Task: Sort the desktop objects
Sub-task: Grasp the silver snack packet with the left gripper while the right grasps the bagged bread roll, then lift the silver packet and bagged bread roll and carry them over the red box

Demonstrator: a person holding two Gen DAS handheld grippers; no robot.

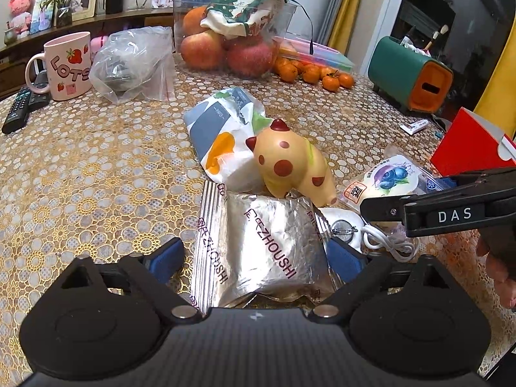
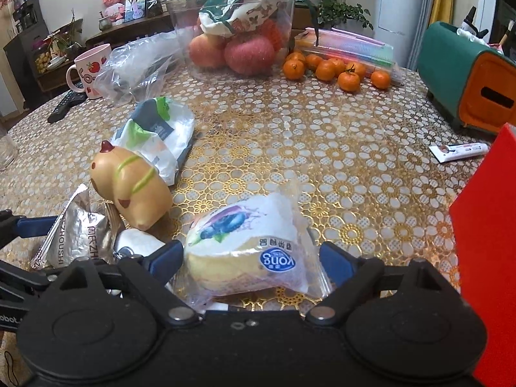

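Note:
A crinkled silver foil packet lies on the lace-patterned table between the blue pads of my left gripper. The jaws stand wide, the left pad just clear of the foil, so the gripper is open. My right gripper is open astride a clear-wrapped blueberry cake; its pads flank the wrapper without squeezing it. A yellow spotted squishy toy stands behind the foil packet, leaning on a white, grey and orange packet. One finger of the right gripper reaches in from the right in the left wrist view.
A white round gadget with a cable lies beside the foil. Further back are a pink mug, a clear zip bag, remotes, a fruit container, tangerines, a green and orange box, a tube, and a red box.

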